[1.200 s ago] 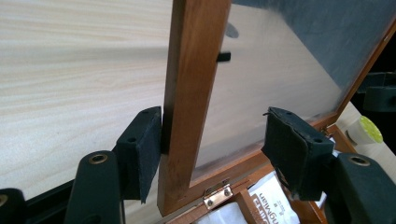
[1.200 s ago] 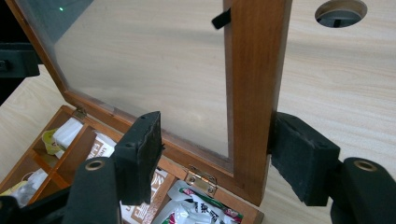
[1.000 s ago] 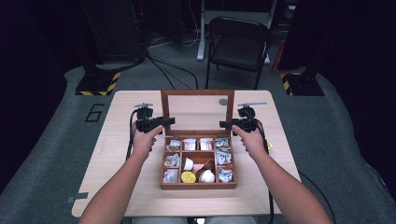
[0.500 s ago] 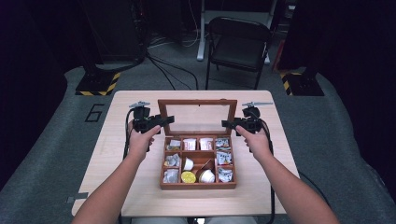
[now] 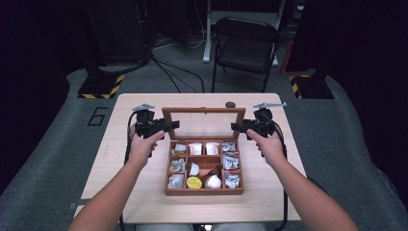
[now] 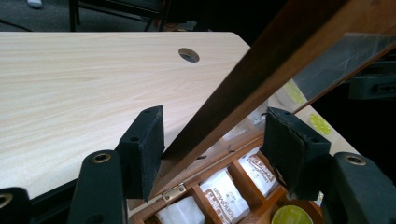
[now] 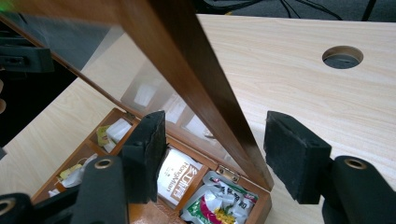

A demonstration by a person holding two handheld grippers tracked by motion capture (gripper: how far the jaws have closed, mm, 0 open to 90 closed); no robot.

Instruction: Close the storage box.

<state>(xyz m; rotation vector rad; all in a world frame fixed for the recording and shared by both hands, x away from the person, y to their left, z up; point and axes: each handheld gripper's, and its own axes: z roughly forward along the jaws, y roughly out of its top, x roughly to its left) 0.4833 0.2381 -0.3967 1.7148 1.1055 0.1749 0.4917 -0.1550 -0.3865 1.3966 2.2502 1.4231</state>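
The wooden box (image 5: 204,166) sits mid-table (image 5: 120,144) with its glass-paned lid (image 5: 204,122) raised near upright, while the left gripper (image 6: 210,144) and right gripper (image 7: 212,149) straddle the lid's side rails, jaws parted, the left's having just opened slightly, neither pair visibly clamping.

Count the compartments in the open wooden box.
12, in a grid of four columns by three rows inside the brown wooden box, all visible below its raised glass lid.
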